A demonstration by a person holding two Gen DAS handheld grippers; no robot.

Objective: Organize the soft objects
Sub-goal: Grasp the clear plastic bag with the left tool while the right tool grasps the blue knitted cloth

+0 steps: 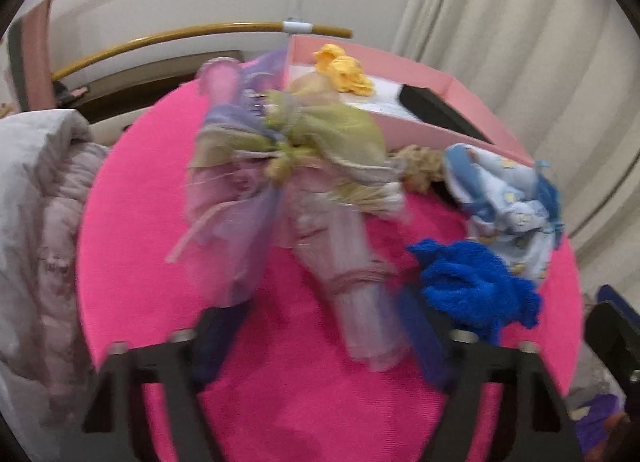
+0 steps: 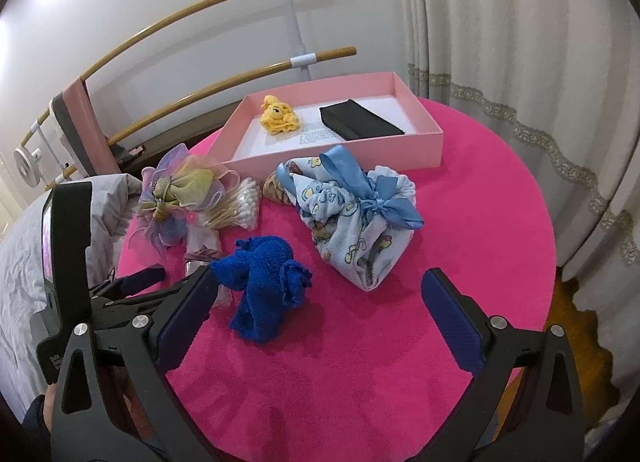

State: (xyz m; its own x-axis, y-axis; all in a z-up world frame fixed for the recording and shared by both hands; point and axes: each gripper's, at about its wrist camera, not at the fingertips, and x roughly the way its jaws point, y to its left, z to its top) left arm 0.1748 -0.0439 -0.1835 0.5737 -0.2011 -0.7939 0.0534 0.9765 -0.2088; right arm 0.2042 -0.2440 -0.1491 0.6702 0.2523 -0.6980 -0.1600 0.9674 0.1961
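Observation:
A pastel ribbon bundle with a clear tube of cotton swabs (image 1: 320, 197) lies on the round pink table (image 1: 280, 402), also seen in the right wrist view (image 2: 180, 197). My left gripper (image 1: 324, 334) is open around the tube's near end; it shows in the right wrist view (image 2: 160, 274). A blue towel toy (image 2: 266, 282) and a light-blue printed pouch with a satin bow (image 2: 356, 213) lie mid-table. My right gripper (image 2: 320, 314) is open and empty, just in front of the blue toy. A pink box (image 2: 432, 141) holds a yellow soft toy (image 2: 279, 115) and a black case (image 2: 362, 123).
A grey and pink quilt (image 1: 44, 221) lies left of the table. Wooden rails (image 2: 224, 89) run behind it. Curtains (image 2: 520, 61) hang at the right. A small brown patterned item (image 2: 276, 189) sits behind the pouch.

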